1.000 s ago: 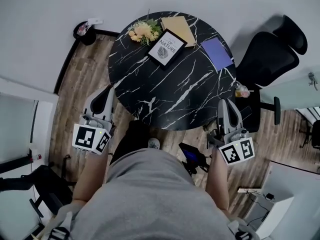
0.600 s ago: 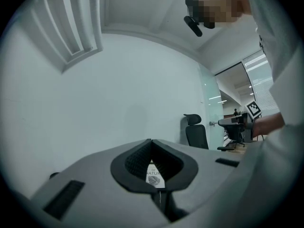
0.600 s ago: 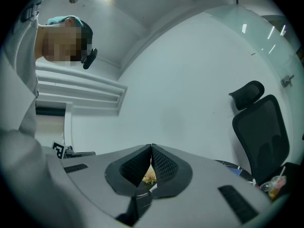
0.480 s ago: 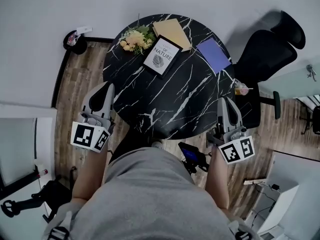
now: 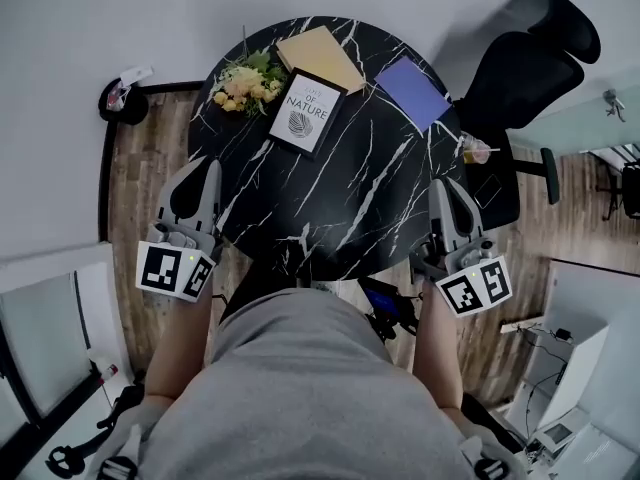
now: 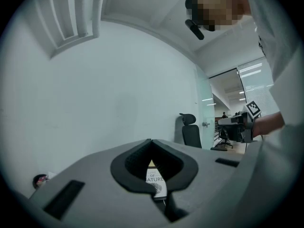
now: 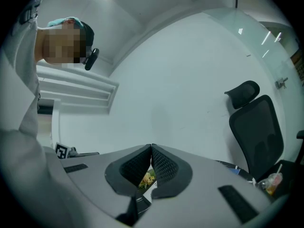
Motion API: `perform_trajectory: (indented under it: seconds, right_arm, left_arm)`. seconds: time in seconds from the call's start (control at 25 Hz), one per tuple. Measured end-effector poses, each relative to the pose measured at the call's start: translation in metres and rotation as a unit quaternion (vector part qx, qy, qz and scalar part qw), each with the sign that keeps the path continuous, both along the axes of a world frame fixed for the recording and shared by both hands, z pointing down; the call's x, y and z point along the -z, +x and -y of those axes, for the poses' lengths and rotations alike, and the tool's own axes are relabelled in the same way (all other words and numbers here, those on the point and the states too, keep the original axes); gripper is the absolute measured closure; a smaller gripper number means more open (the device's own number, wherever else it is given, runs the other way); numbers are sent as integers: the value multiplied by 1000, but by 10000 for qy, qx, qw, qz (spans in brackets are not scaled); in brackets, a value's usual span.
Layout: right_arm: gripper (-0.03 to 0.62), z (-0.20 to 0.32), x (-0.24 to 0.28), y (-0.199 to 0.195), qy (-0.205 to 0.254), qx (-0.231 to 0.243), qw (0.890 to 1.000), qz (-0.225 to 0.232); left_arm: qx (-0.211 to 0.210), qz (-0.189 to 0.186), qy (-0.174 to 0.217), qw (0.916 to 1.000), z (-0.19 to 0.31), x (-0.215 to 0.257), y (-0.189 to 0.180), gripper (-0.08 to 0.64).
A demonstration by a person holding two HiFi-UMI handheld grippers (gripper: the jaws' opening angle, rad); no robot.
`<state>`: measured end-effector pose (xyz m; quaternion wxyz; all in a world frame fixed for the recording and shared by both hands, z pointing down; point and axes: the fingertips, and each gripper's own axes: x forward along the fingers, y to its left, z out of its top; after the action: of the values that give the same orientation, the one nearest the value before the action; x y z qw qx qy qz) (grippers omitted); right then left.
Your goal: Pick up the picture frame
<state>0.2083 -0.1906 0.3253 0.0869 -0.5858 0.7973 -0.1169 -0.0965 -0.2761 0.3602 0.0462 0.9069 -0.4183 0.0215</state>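
Note:
The picture frame [image 5: 304,113], black-edged with a white print, lies flat on the far left part of the round black marble table [image 5: 370,178]. My left gripper [image 5: 199,166] hovers at the table's near left edge, shut and empty, well short of the frame. Beyond the table's near right edge, my right gripper [image 5: 444,184] is shut too and holds nothing. In the left gripper view the frame [image 6: 155,182] shows through the gap below the closed tips of my left gripper [image 6: 151,141]. The right gripper [image 7: 151,147] has its tips together as well.
Yellow flowers [image 5: 238,84] lie just left of the frame, with a tan book [image 5: 320,52] behind it and a blue notebook [image 5: 412,90] to the right. A black office chair [image 5: 525,66] and a drink cup [image 5: 478,151] stand at the table's right side.
Both grippers have moved forward toward the table, the left one further. The person has stepped closer, so the table sits nearer in view. Both pairs of jaws stay closed.

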Motion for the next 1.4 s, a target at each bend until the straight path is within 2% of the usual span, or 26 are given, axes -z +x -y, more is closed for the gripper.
perform_trajectory:
  seconds: [0.56, 0.84, 1.4]
  right_arm:
    - [566, 51, -2, -10, -170, -318, 9993, -44]
    - [566, 72, 4, -13, -95, -508, 9987, 13]
    - [566, 52, -15, 0, -344, -790, 9963, 36]
  left_arm:
    - [-603, -6, -103, 9981, 70, -3, 15, 554]
    - [-771, 20, -107, 9970, 95, -7, 15, 554]
    - [-849, 47, -325, 9959, 90, -28, 16, 554]
